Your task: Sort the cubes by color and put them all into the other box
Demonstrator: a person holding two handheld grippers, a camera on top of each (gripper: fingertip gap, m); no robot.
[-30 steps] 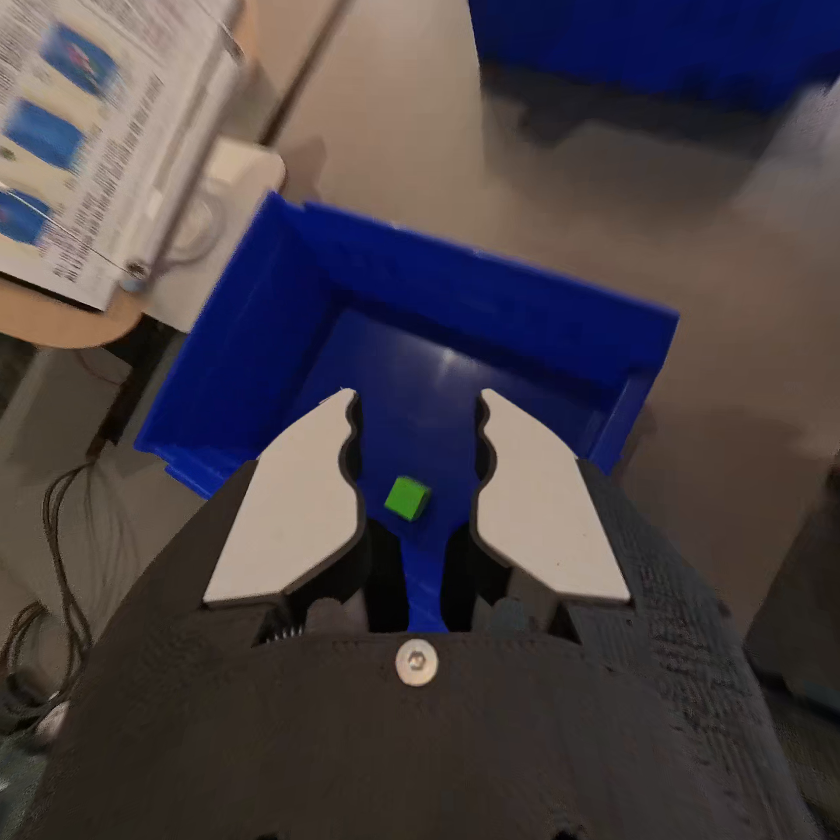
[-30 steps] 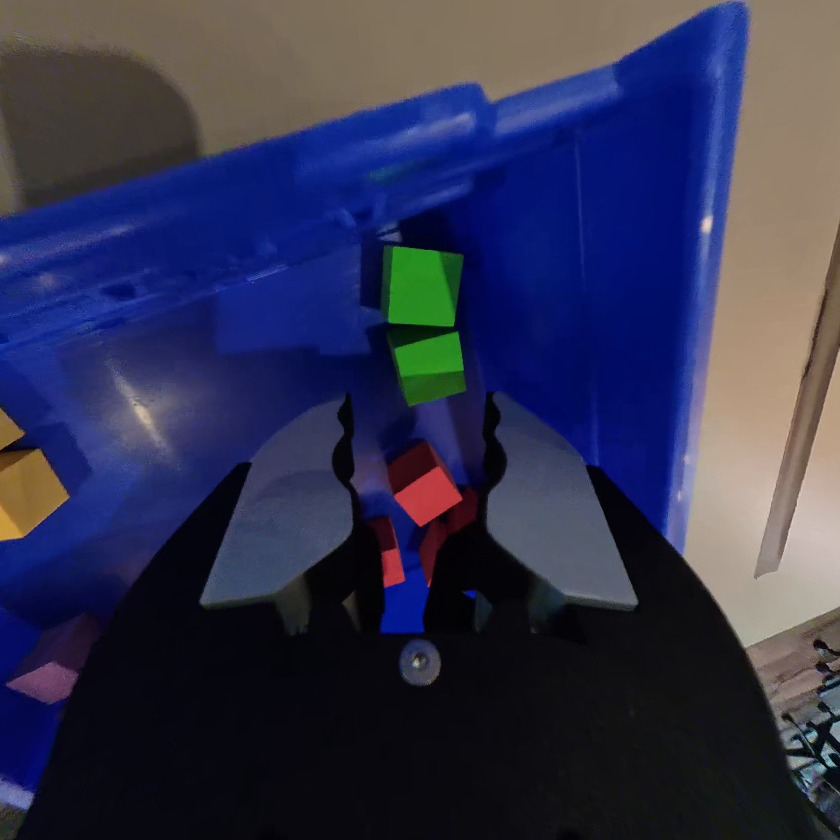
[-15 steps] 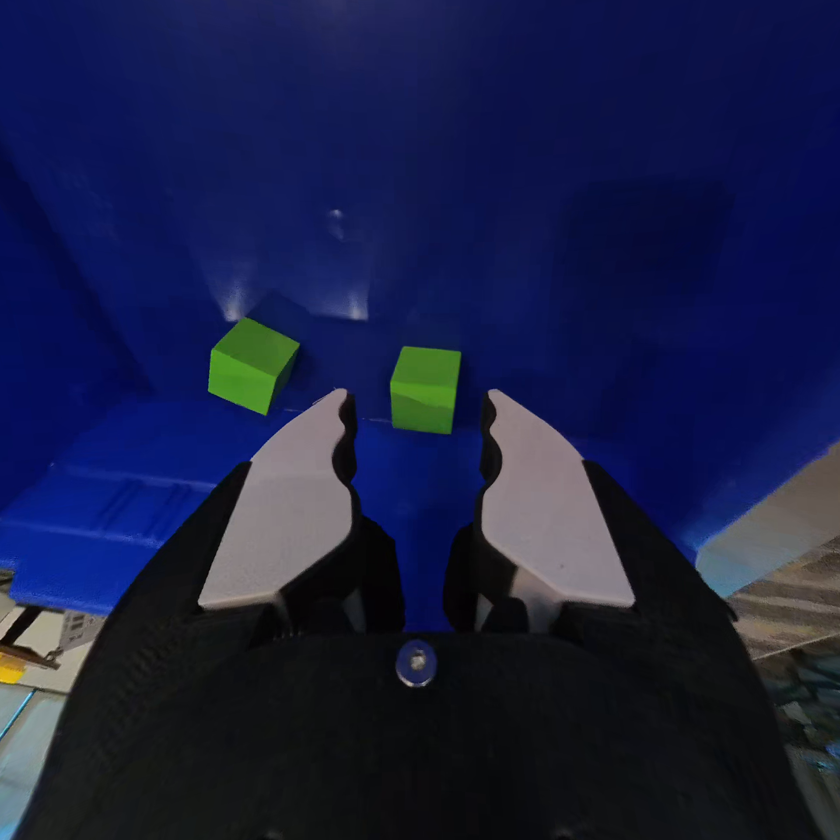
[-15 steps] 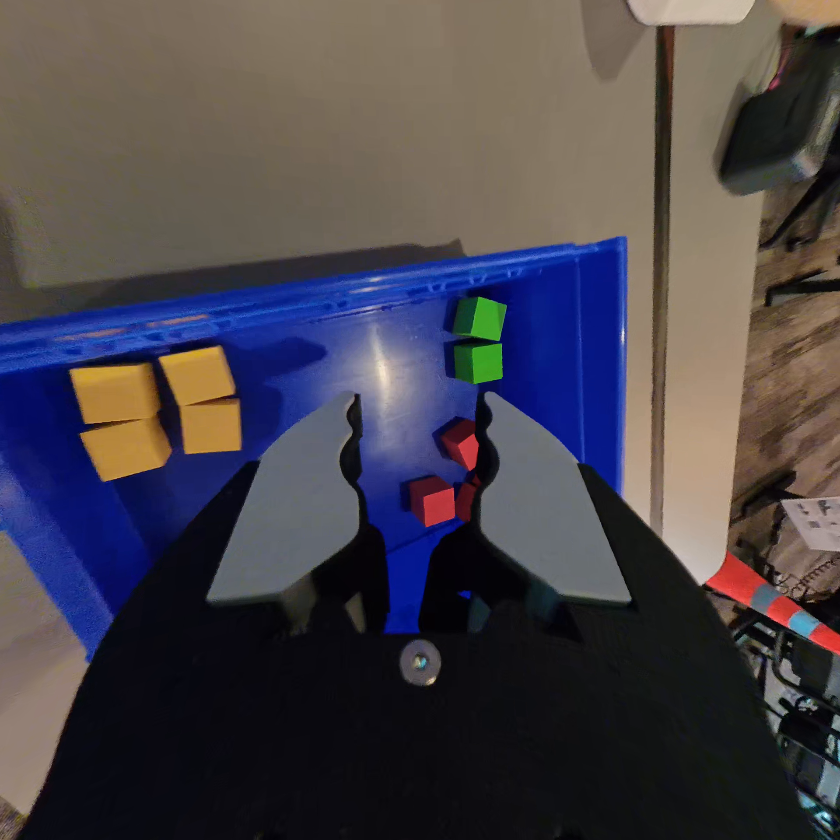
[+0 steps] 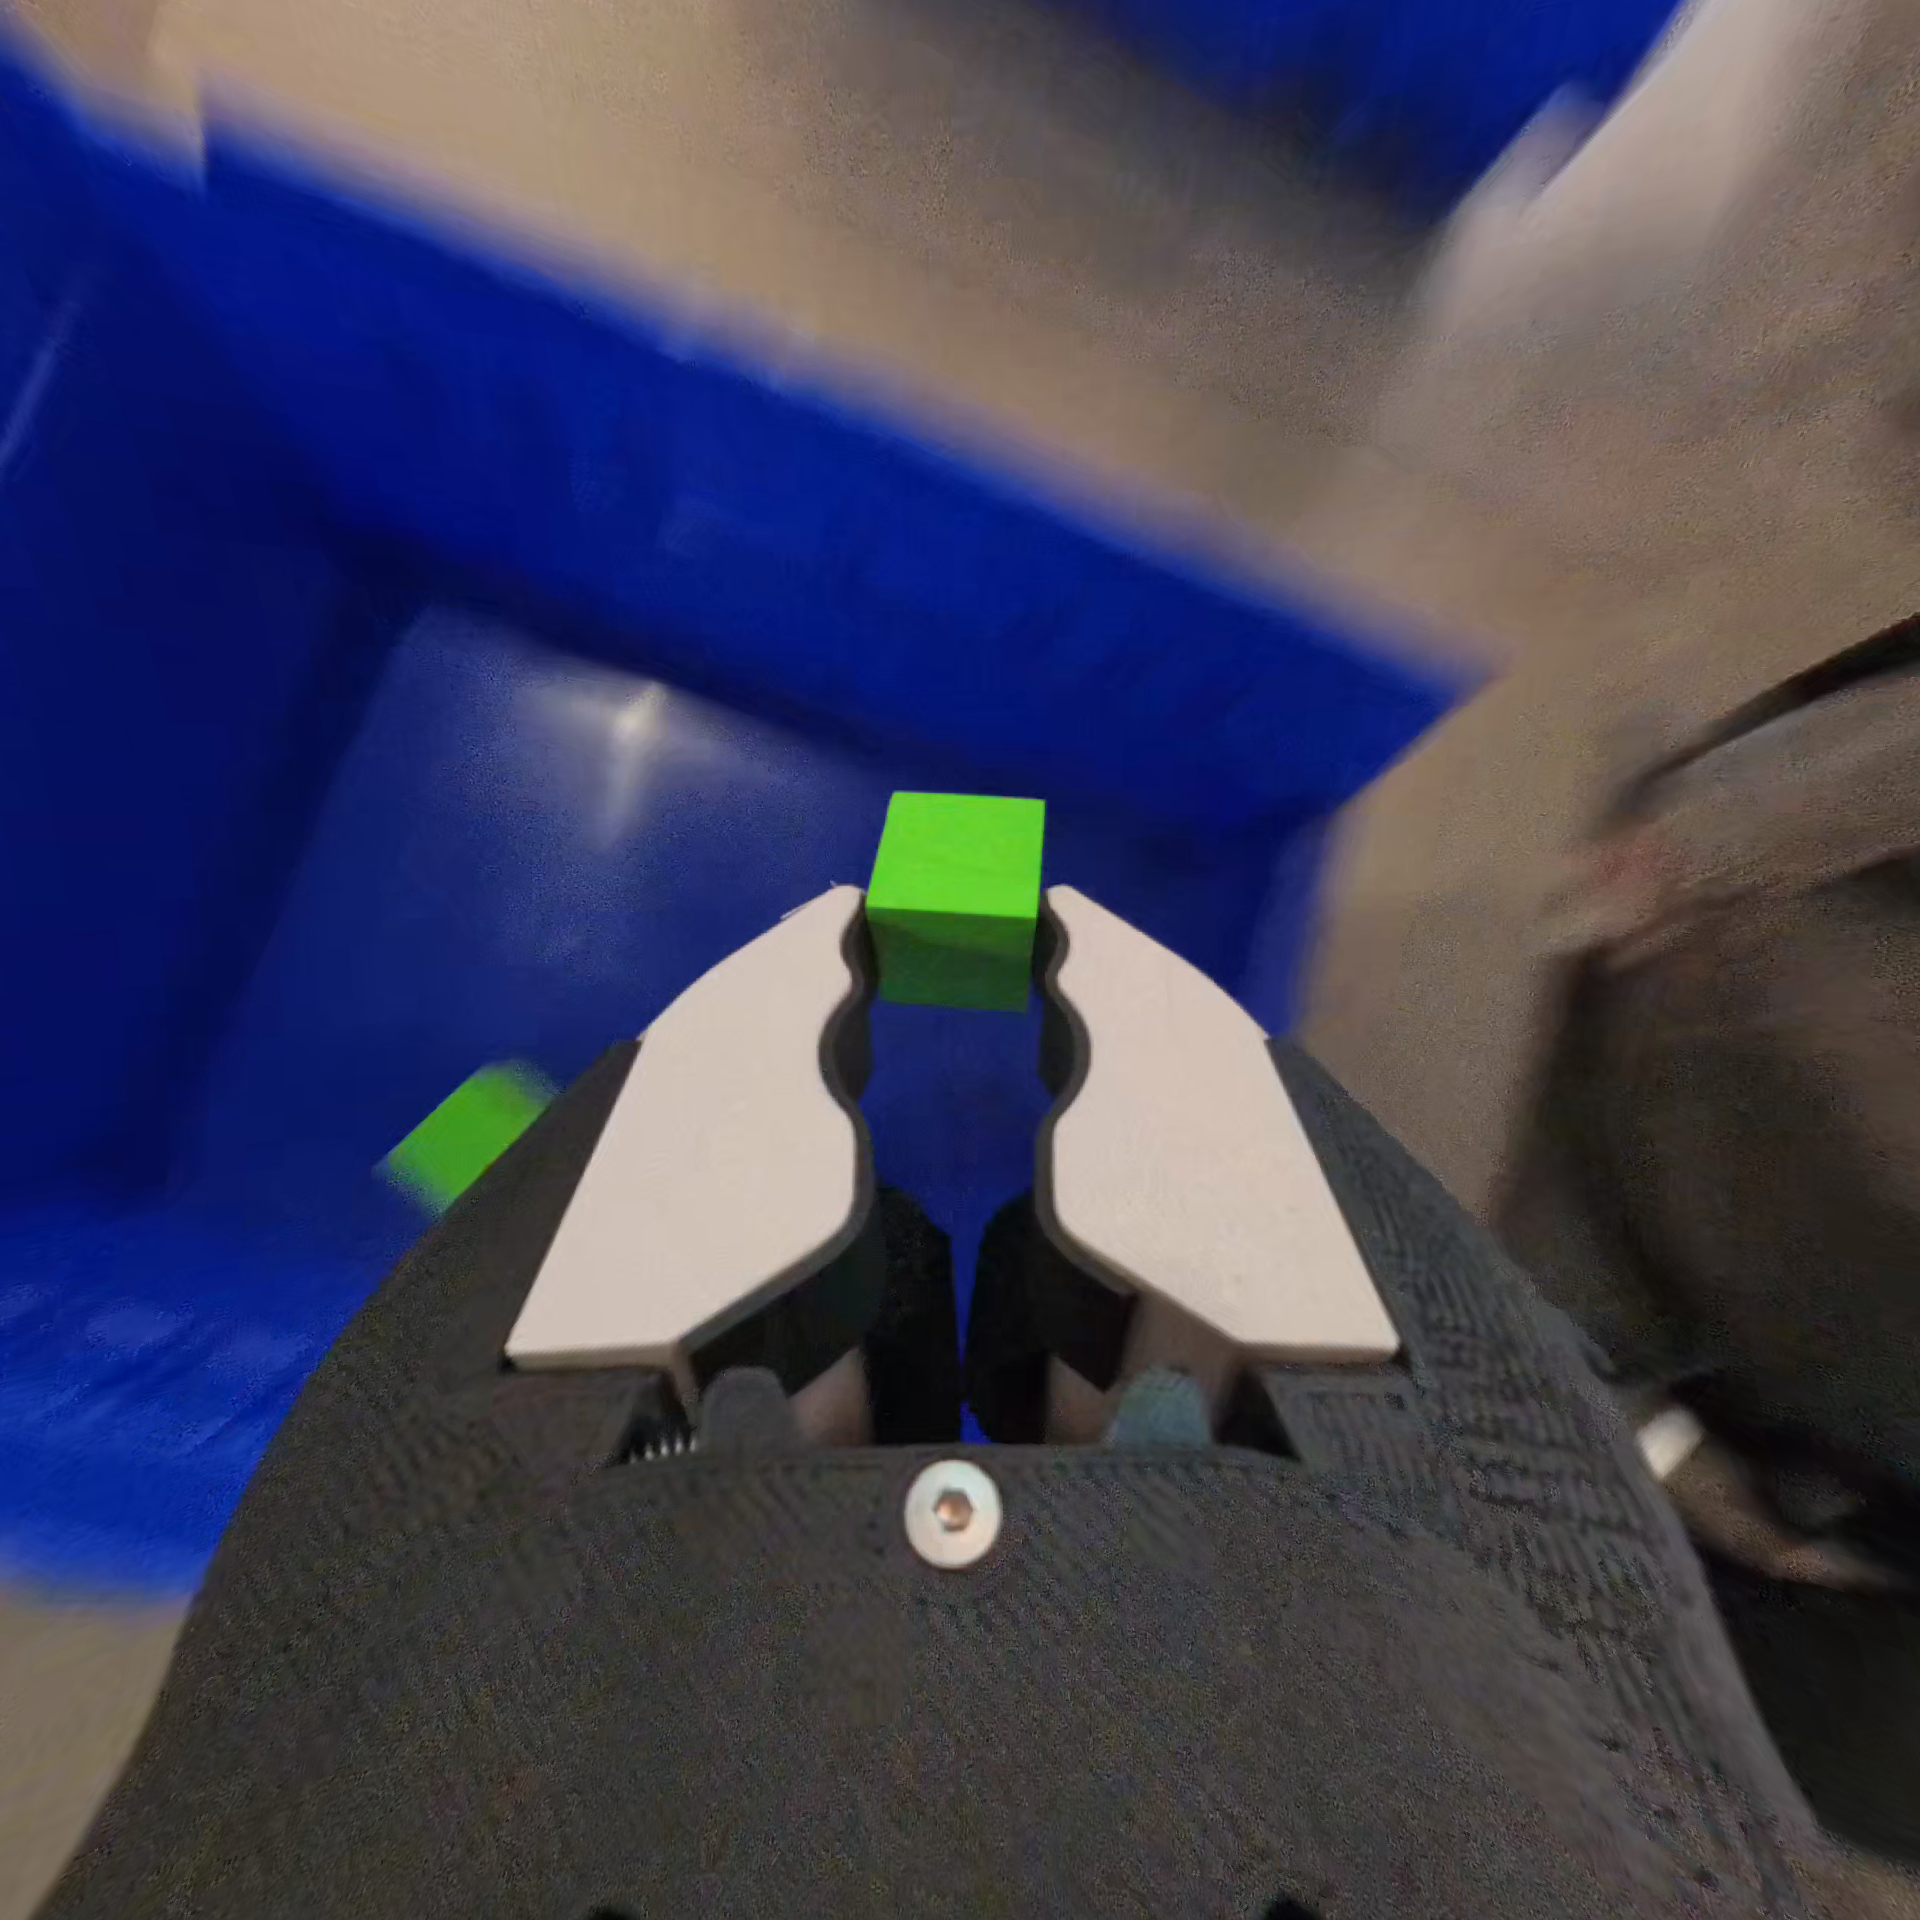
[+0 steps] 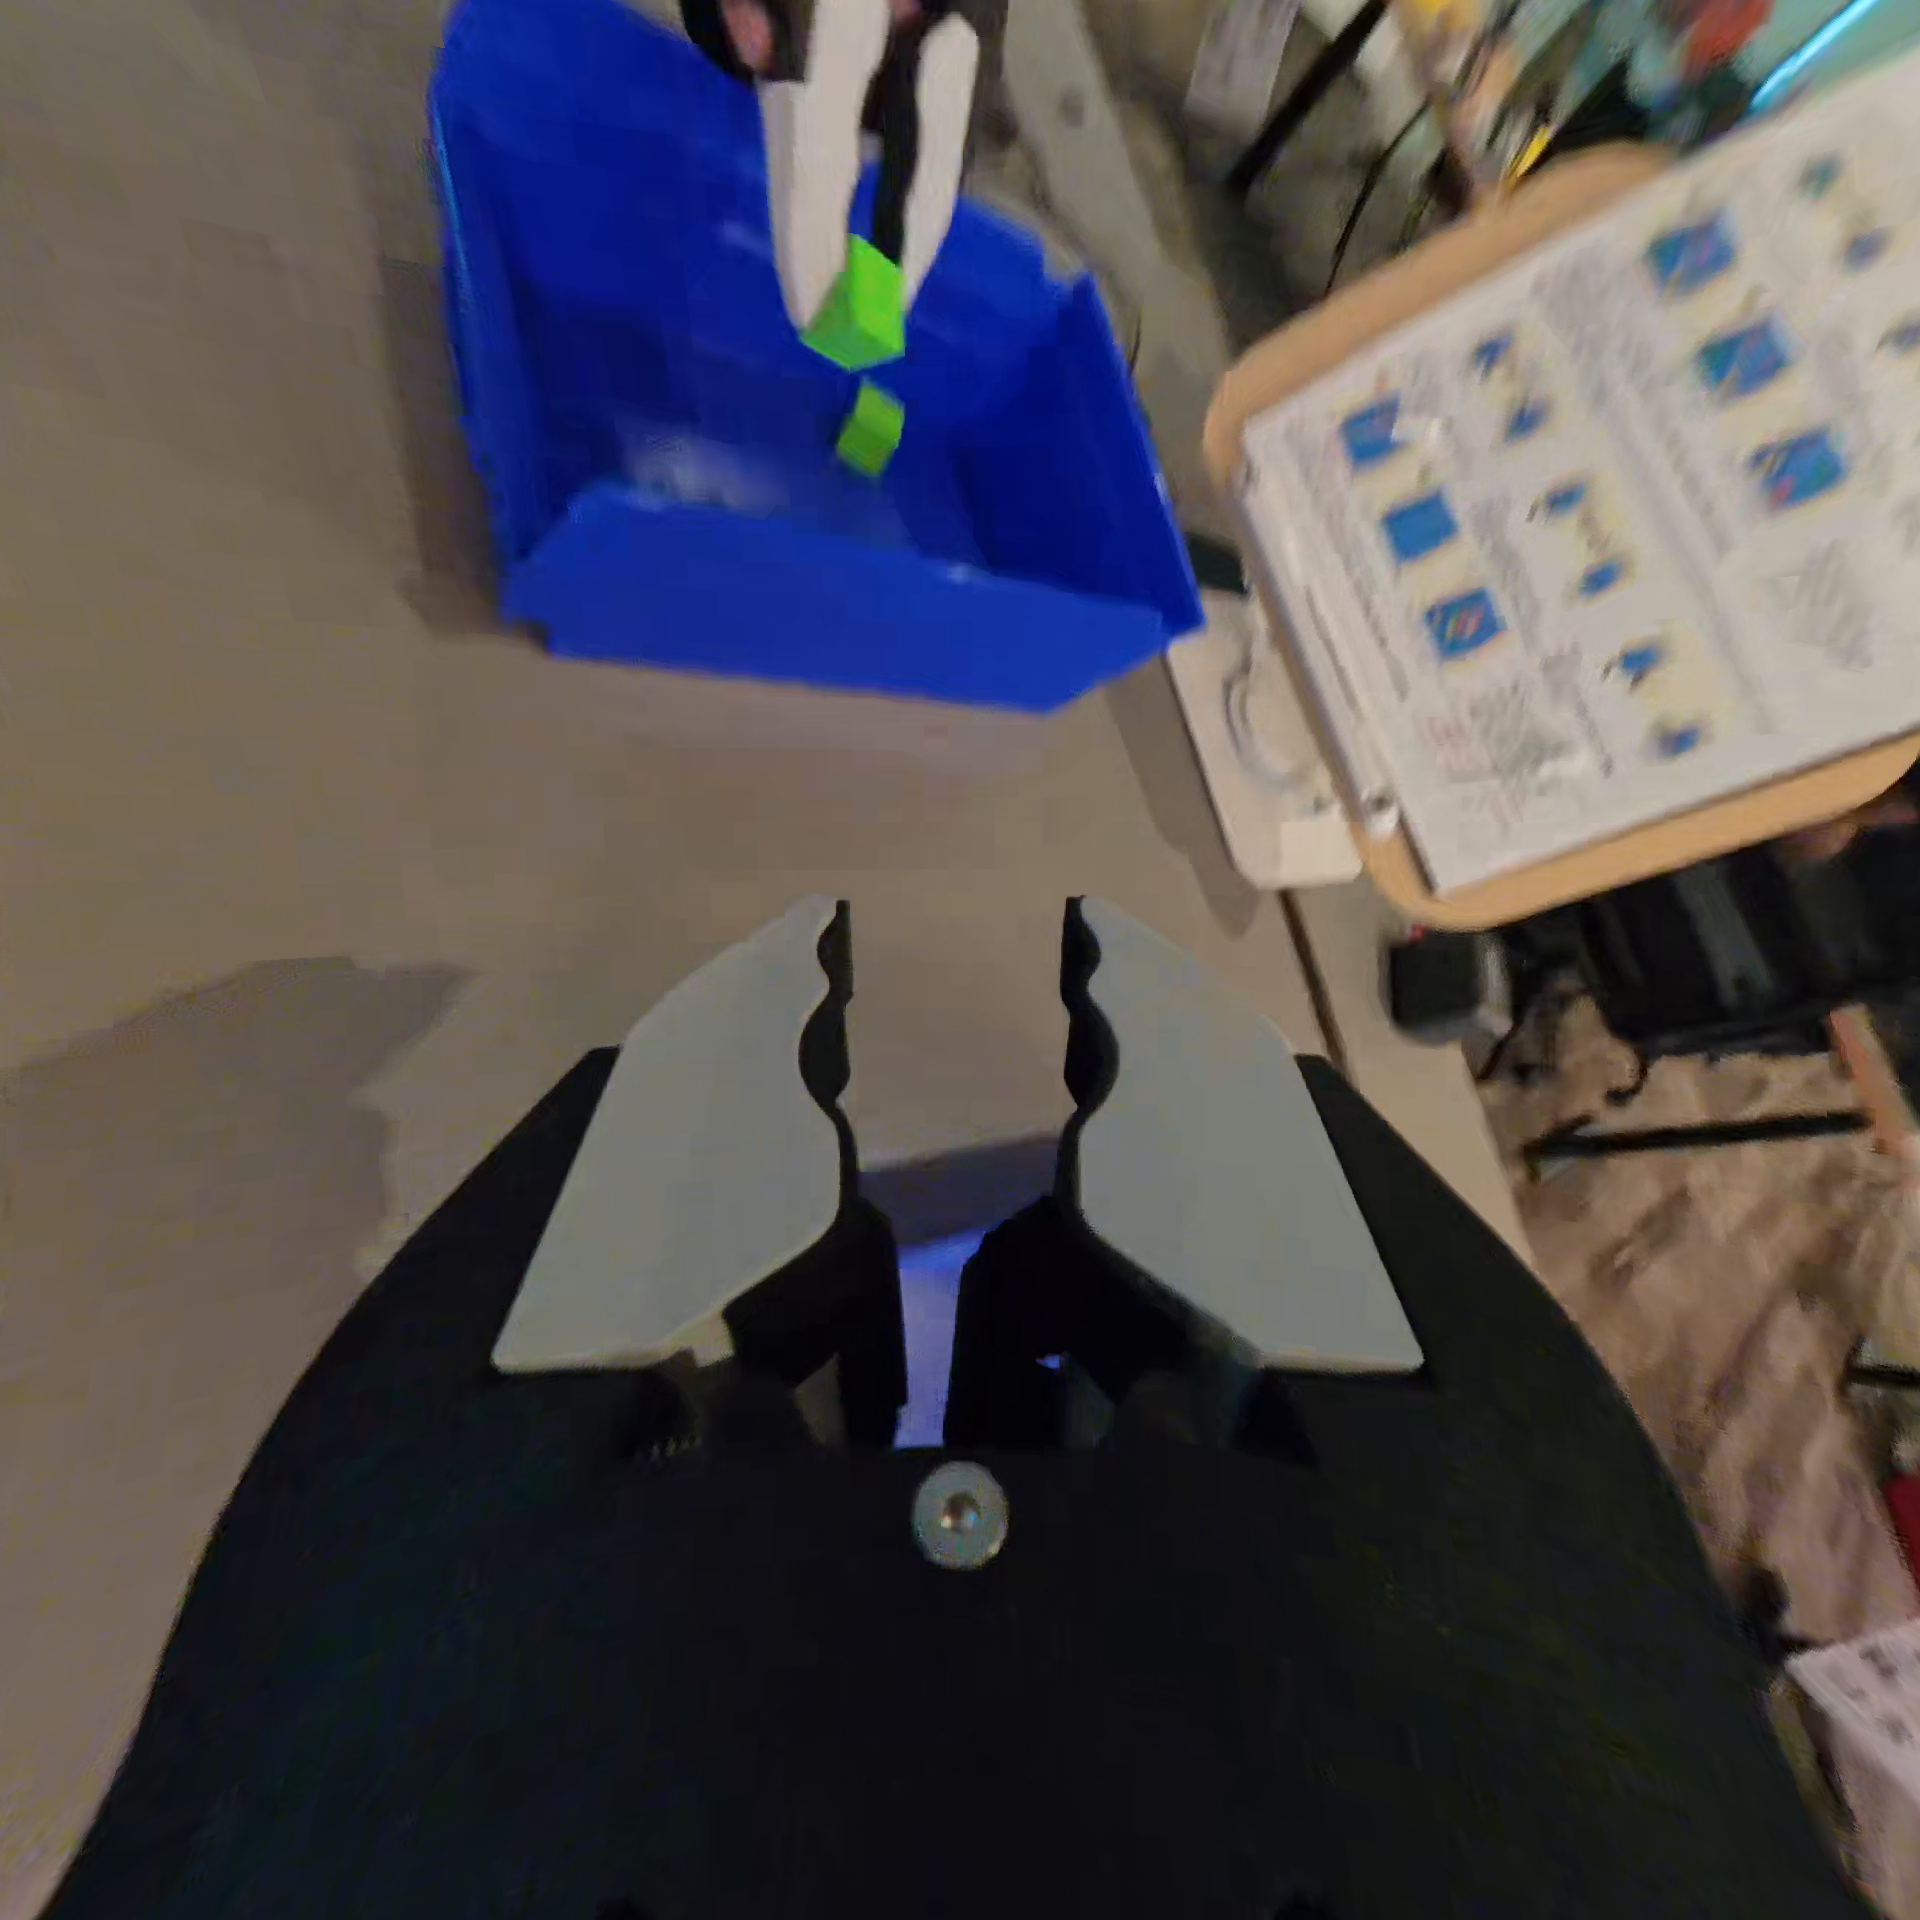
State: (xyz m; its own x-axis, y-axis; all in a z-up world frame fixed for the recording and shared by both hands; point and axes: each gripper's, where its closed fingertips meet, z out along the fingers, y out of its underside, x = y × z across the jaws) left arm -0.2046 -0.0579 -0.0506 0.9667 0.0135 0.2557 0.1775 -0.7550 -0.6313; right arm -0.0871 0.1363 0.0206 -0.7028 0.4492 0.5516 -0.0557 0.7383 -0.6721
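The grey table [image 6: 260, 790] is the largest thing in sight, and on it stands a blue bin [image 6: 831, 623], open at the top. In the left wrist view the same blue bin [image 5: 727, 540] fills the left and middle, its far wall smeared by blur.

Inside the bin are two green cubes. One green cube [image 5: 954, 902] is clamped between the tips of the left gripper [image 5: 954, 914], whose grey fingers [image 5: 727, 1122] press on its two sides. From the right wrist view that left gripper [image 6: 862, 281] hangs over the bin with the held green cube [image 6: 854, 307] up off the bin floor. The second green cube [image 6: 869, 428] lies on the bin floor just below it; in the left wrist view this second green cube [image 5: 468, 1132] is blurred and partly hidden behind the gripper's black body.

The right gripper [image 6: 958, 925] hovers over bare table, well apart from the bin, its jaws apart with nothing between them.

To the right of the bin, a round-edged wooden board [image 6: 1558, 852] carries a printed sheet [image 6: 1579, 499] with blue pictures, too blurred to make out. A white device [image 6: 1257, 758] pokes out from under it, mostly covered. Past the table edge, cables and dark gear on the floor [image 6: 1662, 1195] are indistinct. A dark shape [image 5: 1714, 1039] at the right of the left wrist view is too smeared to tell.
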